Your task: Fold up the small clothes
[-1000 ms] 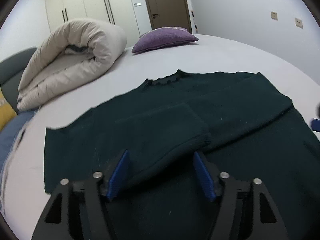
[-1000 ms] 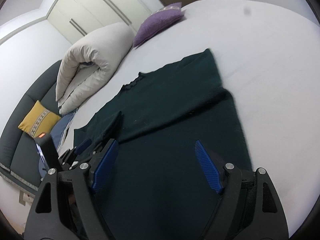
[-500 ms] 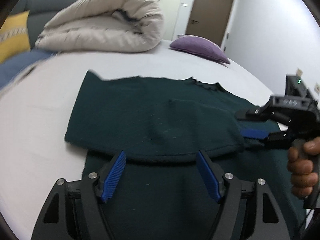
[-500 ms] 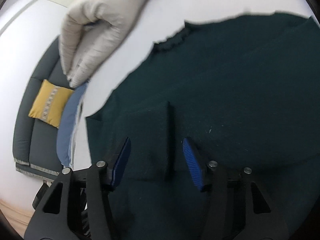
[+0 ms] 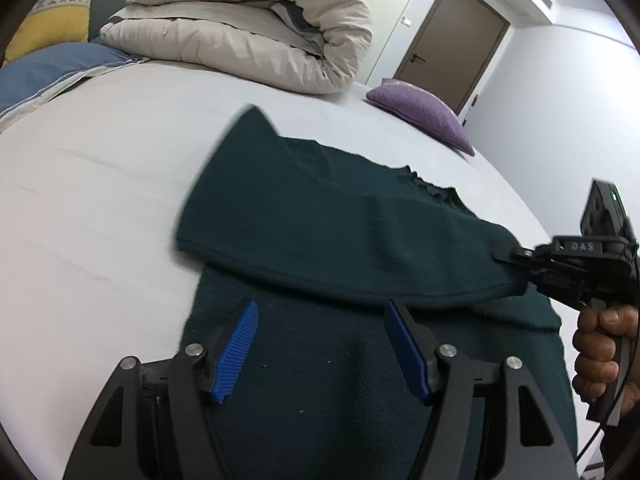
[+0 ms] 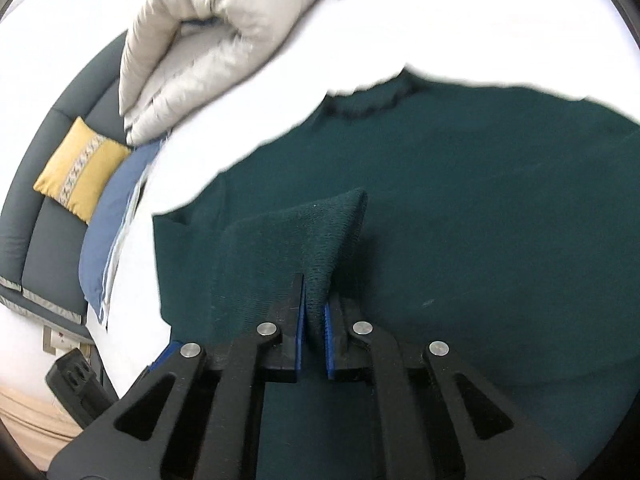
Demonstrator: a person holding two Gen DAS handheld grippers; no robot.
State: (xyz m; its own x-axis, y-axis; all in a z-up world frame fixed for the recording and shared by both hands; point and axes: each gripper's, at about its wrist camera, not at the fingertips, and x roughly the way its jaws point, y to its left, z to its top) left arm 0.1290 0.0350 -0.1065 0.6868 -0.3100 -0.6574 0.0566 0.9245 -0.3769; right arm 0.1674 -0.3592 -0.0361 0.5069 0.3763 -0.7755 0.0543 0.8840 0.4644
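Note:
A dark green sweater (image 5: 360, 360) lies flat on the white bed (image 5: 100, 200), with its left sleeve (image 5: 340, 240) folded across the body. My left gripper (image 5: 320, 344) is open and empty, just above the sweater's lower body. My right gripper (image 6: 314, 320) is shut on the sleeve cuff (image 6: 324, 240) and lifts it into a small peak. In the left wrist view the right gripper (image 5: 532, 272) pinches the sleeve's end at the right. The sweater's neckline (image 6: 368, 100) lies further up the bed.
A rolled beige duvet (image 5: 248, 28) and a purple cushion (image 5: 420, 108) lie at the far end of the bed. A blue pillow (image 6: 116, 208) sits at the bed's left edge beside a grey sofa (image 6: 40, 240) with a yellow cushion (image 6: 80, 168).
My right gripper has closed on the sleeve cuff and raised it. My left gripper has swung left and stayed open above the sweater.

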